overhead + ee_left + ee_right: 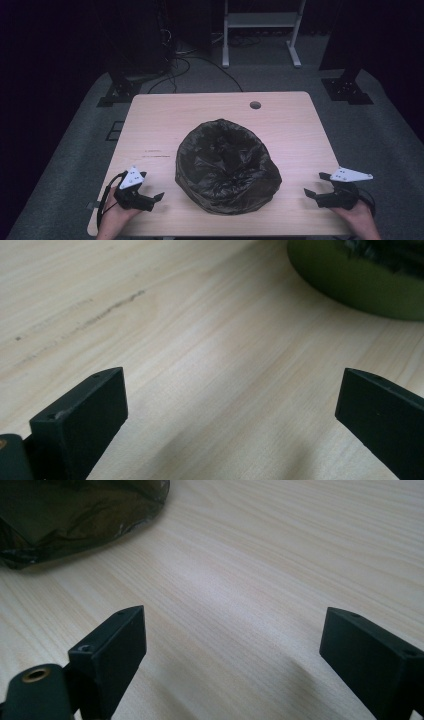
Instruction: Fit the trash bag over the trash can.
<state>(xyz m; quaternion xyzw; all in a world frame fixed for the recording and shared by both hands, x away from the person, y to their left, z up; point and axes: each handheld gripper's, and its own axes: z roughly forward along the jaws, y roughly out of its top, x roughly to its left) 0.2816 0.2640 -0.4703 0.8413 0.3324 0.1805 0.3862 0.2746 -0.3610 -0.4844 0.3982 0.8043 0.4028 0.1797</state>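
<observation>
- Both grippers sit low over the near end of the table (160,117) in the high view: the left gripper (156,196) at the near left corner, the right gripper (312,185) at the near right edge, each with its jaws apart and nothing between them, both aimed inward.
- Between them, near the middle of the table and well apart from either tool, lies a black plastic bag (225,165), puffed into a crumpled, glossy dome.
- A round cable hole (255,105) is at the far side of the tabletop, and a white frame (262,22) stands on the floor beyond.
- In the left gripper view, the left gripper (230,405) holds its jaws wide over bare wood; a greenish rounded edge of the bag's bulk (350,280) shows at the far right, not touched.
- A faint dark scuff line (107,307) runs across the wood to the far left.
- In the right gripper view, the right gripper (232,645) also stands spread over bare wood, with the bag's wrinkled film (75,515) at the far left, apart from it.
- Judging by its look, the bag is light, limp and slick: thin film that would collapse and slide under a push.
- A pinch on a raised fold or the loose lower rim, one tool on each side, seems the surest hold; the smooth taut top would likely slip.
</observation>
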